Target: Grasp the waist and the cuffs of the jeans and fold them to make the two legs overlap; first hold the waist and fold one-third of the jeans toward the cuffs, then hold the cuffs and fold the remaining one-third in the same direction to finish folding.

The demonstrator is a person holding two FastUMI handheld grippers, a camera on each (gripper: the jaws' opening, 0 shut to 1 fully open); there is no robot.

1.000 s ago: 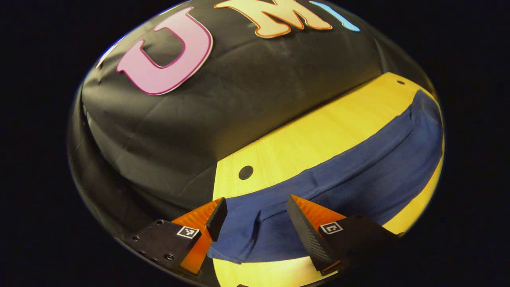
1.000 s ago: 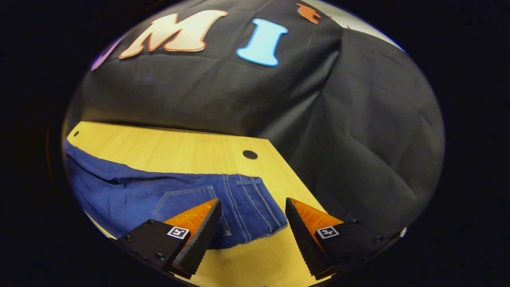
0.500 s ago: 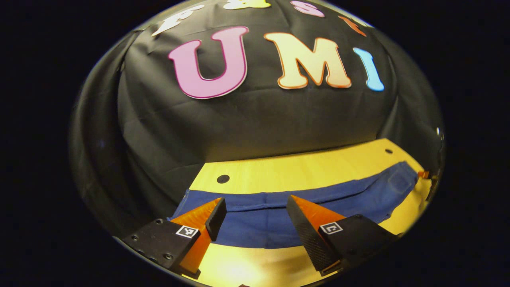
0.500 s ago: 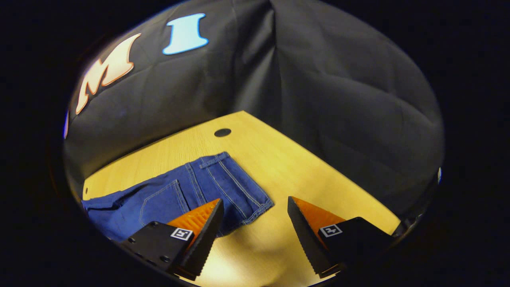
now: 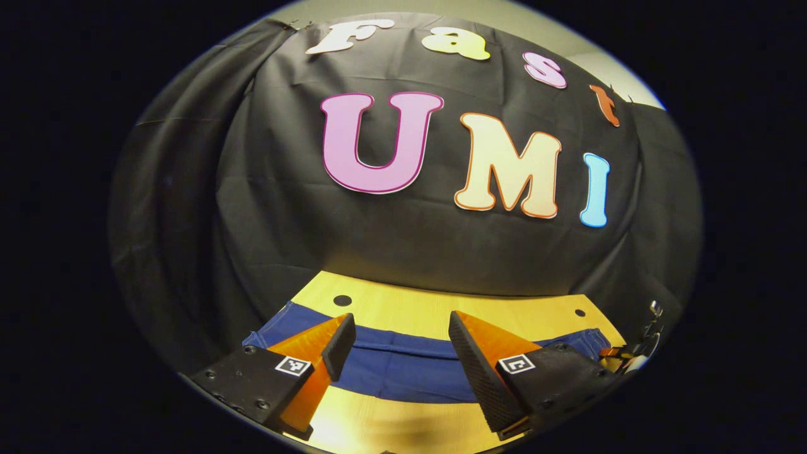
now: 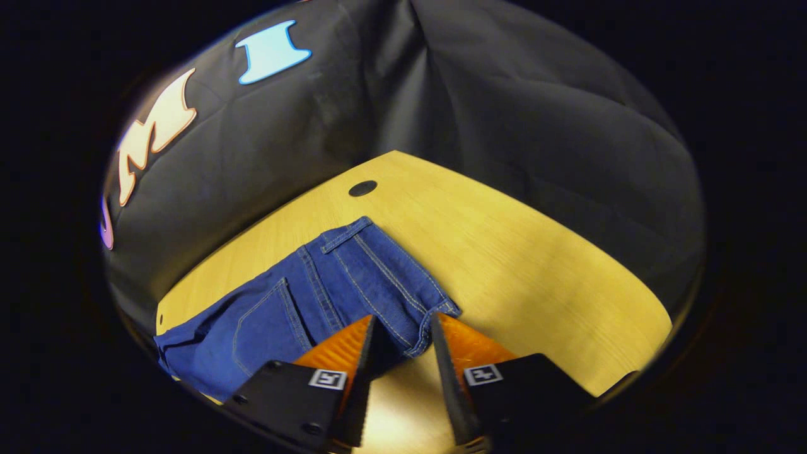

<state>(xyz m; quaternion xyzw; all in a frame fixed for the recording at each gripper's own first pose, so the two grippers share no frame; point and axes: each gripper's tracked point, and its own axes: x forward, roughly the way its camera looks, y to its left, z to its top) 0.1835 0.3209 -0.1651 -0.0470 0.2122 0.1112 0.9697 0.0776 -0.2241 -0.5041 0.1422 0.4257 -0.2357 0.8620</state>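
While the jeans (image 6: 328, 296) lie flat across the yellow desk (image 6: 536, 265), the right gripper (image 6: 403, 340) sits at the near corner of the waist (image 6: 403, 284), jaws narrow with the waistband edge between them; whether both fingers press the denim cannot be told. In the left gripper view the left gripper (image 5: 397, 337) hangs above the leg end of the jeans (image 5: 403, 372), jaws wide, holding nothing. A dark round hole (image 6: 362, 188) marks the desk beyond the waist.

Both views look low across the table (image 5: 416, 312), sharing the jeans (image 6: 328, 296) and the booth wall (image 5: 403, 246)
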